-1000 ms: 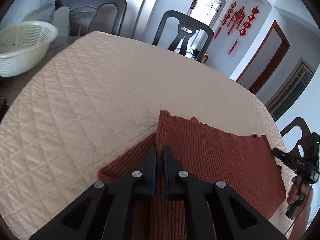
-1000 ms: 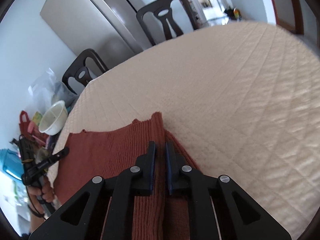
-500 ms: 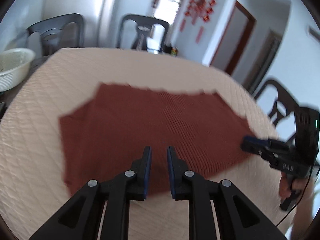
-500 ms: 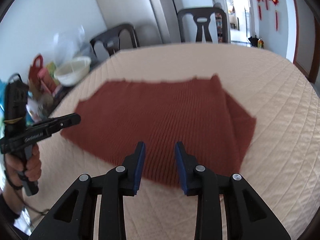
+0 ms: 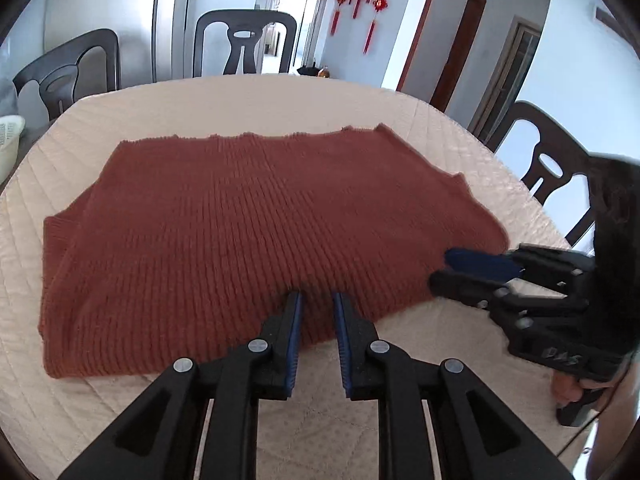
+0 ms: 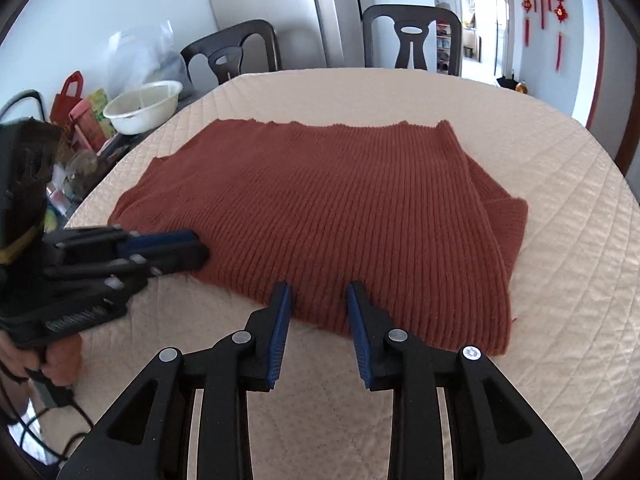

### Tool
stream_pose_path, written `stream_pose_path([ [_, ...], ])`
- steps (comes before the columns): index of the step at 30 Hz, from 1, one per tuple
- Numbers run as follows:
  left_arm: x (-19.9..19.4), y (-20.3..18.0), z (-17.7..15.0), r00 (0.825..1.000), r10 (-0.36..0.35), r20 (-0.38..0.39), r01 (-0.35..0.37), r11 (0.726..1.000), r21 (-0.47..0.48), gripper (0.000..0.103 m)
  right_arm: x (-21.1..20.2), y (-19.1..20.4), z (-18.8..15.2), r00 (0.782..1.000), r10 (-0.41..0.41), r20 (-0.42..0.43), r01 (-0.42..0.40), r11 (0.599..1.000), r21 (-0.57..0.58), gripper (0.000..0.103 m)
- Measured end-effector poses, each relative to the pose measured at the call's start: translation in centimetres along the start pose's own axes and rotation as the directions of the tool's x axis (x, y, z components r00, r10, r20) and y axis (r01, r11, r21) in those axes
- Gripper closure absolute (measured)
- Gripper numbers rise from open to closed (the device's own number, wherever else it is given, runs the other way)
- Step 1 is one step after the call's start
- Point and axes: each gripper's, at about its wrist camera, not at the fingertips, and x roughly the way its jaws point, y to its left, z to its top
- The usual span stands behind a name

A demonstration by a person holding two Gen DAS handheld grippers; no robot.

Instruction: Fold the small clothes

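Note:
A rust-red ribbed knit sweater lies flat on the beige quilted table cover, both sleeves folded in over its body. My left gripper hovers at the sweater's near hem, jaws slightly apart, nothing pinched. In the right wrist view the sweater fills the middle. My right gripper stands over its near edge; its jaws are wide and closing, with no cloth between the pads. Each gripper shows in the other's view: the right gripper by the sweater's right corner, the left gripper by its left corner.
Dark chairs ring the round table. A white plastic basket and bags sit off the table's left side. A hand holds the left gripper's handle. Bare quilted cover surrounds the sweater.
Both grippers were shut on the sweater's folded-in sides a second ago. They have let go, opened, rolled level and drawn back to the near hem.

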Motion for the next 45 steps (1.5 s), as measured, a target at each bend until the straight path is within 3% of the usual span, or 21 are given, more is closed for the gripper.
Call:
stream_pose_path([
  [7,-1.7,0.3,-0.2,0.999,0.031,0.023,-0.031,1.0,-0.005,0.084,-2.5,-1.3,-0.3,0.998,-0.041,0.054,0.039,0.999,0.033,0.074],
  [10,-2.9,2.8,-0.4,0.995,0.081,0.05,-0.078,0.995,-0.063,0.084,-2.1,-3.4,-0.9,0.995,-0.095,0.024,0.093,0.992,0.084,0.076],
  [12,-3.0,4.5,-0.7,0.993,0.115,0.041,-0.11,0.989,-0.102,0.084,-2.2,-4.2,-1.1,0.998,-0.064,0.028,0.06,0.992,0.115,0.077],
  [15,-3.9,6.5,-1.2,0.994,0.102,0.04,-0.094,0.983,-0.157,0.084,-2.8,-3.9,-0.9,0.997,-0.073,0.039,0.069,0.992,0.103,0.077],
  [18,-5.6,8.1,-1.4,0.985,0.149,0.092,-0.13,0.973,-0.189,0.084,-3.7,-3.8,-0.8,0.995,-0.074,0.066,0.067,0.992,0.104,0.077],
  [22,-5.0,10.6,-2.3,0.985,0.163,0.052,-0.144,0.954,-0.262,0.084,-3.2,-5.2,-1.1,0.992,-0.116,0.044,0.108,0.983,0.151,0.078],
  [25,-5.0,11.1,-3.1,0.989,0.131,0.066,-0.107,0.952,-0.288,0.084,-2.9,-6.0,-1.3,0.994,-0.104,0.046,0.094,0.979,0.18,0.082],
  [45,-4.8,10.3,-3.0,0.98,0.193,0.047,-0.176,0.954,-0.241,0.084,-2.8,-6.0,-1.4,0.992,-0.118,0.036,0.11,0.979,0.172,0.082],
])
